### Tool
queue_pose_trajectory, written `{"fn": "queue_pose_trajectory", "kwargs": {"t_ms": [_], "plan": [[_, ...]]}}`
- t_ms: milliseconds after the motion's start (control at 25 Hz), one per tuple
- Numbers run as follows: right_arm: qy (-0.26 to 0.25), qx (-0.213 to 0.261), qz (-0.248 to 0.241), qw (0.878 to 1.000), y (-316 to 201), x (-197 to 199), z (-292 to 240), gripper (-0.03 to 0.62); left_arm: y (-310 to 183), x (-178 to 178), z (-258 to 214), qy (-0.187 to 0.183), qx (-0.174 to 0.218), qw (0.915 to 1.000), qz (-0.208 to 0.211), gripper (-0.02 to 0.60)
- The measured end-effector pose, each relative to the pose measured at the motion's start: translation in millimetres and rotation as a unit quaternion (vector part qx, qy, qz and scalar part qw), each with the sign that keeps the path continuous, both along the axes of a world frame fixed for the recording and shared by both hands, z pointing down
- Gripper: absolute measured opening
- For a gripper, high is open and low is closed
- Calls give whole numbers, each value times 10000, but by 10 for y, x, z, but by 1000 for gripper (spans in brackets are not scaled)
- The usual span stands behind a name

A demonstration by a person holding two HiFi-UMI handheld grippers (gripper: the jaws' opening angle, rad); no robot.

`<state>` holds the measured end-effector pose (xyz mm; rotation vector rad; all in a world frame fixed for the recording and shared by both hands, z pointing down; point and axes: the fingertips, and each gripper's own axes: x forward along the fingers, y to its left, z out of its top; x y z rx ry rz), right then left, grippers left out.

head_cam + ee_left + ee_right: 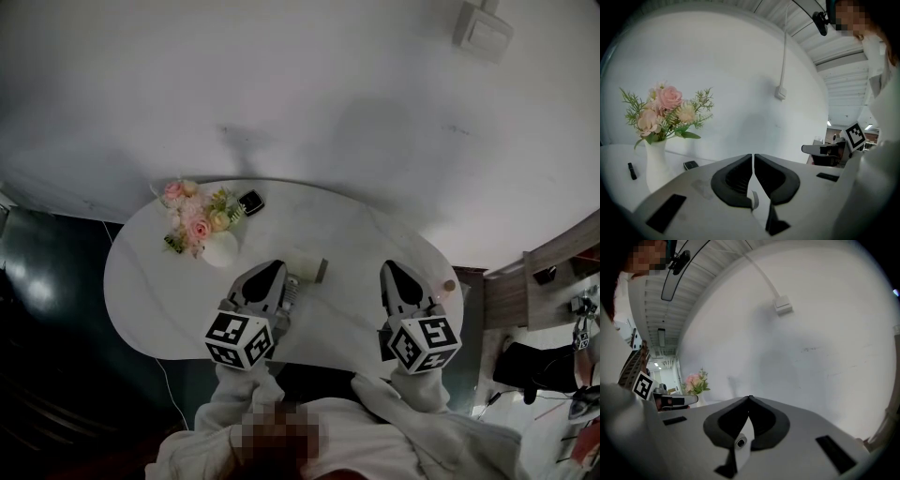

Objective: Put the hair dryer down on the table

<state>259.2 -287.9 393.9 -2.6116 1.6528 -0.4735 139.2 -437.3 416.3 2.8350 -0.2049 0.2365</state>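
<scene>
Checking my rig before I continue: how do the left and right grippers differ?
The left gripper is nearer the flower vase than the right gripper. A pale object lies by the left gripper's tip; bare table surrounds the right gripper's. Both have jaws shut and empty.

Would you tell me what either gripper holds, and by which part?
Nothing: the left gripper and right gripper both have jaws shut with nothing between them.

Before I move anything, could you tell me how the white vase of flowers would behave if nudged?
The vase looks tall and narrow under a wide bouquet, so it would probably tip rather than slide. Its smooth white surface suggests ceramic, likely slippery and breakable.
</scene>
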Motion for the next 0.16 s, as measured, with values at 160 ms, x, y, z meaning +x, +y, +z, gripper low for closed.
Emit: {"fn": "queue_pose_trajectory", "kwargs": {"t_ms": [160], "plan": [[-9, -6, -22, 10000, -9, -12, 21, 48, -30, -24, 46, -65, -24, 10000, -62, 28]]}}
